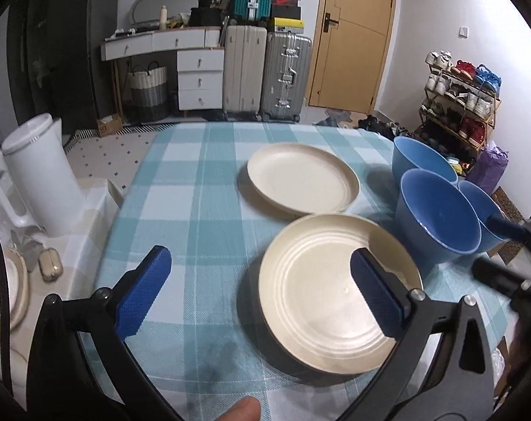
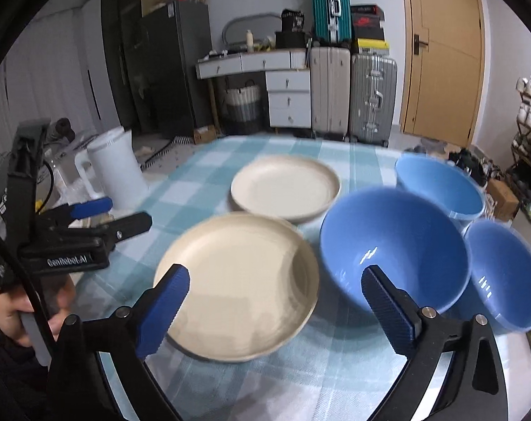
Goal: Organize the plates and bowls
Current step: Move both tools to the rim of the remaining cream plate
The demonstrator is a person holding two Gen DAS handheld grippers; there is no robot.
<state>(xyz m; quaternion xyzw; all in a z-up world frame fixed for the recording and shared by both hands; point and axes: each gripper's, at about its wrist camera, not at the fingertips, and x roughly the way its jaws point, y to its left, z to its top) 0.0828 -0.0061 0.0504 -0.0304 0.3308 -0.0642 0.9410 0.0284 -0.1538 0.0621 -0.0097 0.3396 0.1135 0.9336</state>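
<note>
Two cream plates lie on the checked tablecloth point(image 1: 181, 182): a near plate point(image 1: 321, 301) point(image 2: 237, 280) and a far plate point(image 1: 302, 179) point(image 2: 286, 186). Right of them stand three blue bowls: a middle bowl point(image 1: 437, 210) point(image 2: 395, 245), a far bowl point(image 1: 419, 158) point(image 2: 441, 186) and a right bowl point(image 1: 483, 207) point(image 2: 504, 270). My left gripper point(image 1: 262, 259) hangs open above the near plate's left side, holding nothing. My right gripper point(image 2: 276, 275) is open too, empty, above the near plate and the middle bowl's near rim. The left gripper point(image 2: 100, 217) also shows at the left in the right wrist view.
A white jug point(image 1: 41, 175) point(image 2: 114, 168) stands off the table's left edge, with a small beige case point(image 1: 49, 263) near it. Suitcases point(image 1: 265, 77), white drawers and a door line the far wall. A shoe rack point(image 1: 462, 98) stands at the right.
</note>
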